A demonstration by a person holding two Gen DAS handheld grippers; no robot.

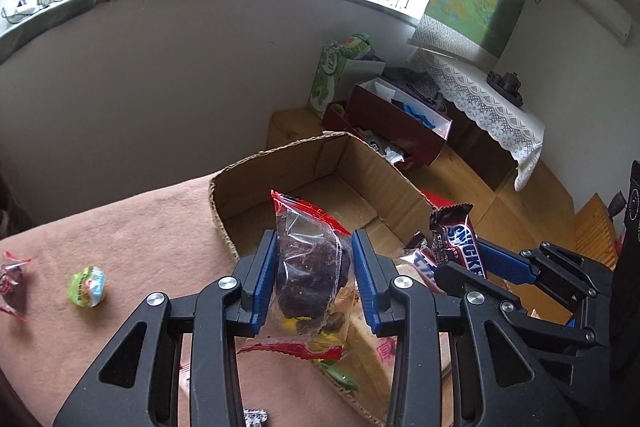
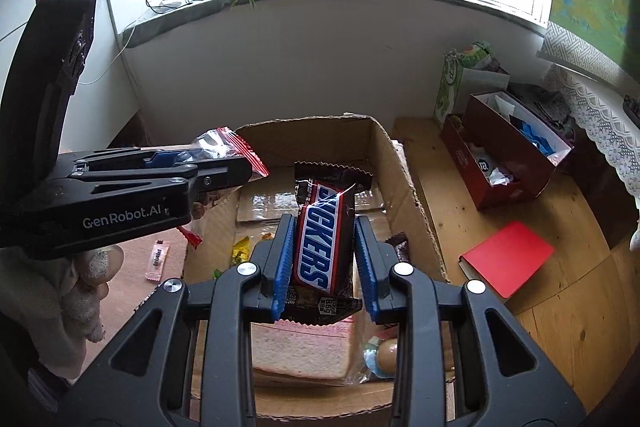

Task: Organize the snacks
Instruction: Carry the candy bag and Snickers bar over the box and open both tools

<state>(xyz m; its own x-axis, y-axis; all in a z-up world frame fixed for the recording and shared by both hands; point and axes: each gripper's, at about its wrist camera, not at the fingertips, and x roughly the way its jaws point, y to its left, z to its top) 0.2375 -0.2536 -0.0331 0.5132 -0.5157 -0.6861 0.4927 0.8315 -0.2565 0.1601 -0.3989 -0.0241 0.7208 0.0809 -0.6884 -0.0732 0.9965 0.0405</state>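
We are gripping the chocolate cake packet (image 1: 310, 271) in the left claw (image 1: 314, 269) and the Snickers bar (image 2: 322, 241) in the right claw (image 2: 322, 255), holding both over the cardboard box (image 2: 404, 183) for depositing.

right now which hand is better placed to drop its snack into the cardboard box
Right. The right gripper holds the snickers bar directly above the cardboard box interior. The left gripper holds its brown cake packet near the box's left wall, so it probably needs a shift inward.
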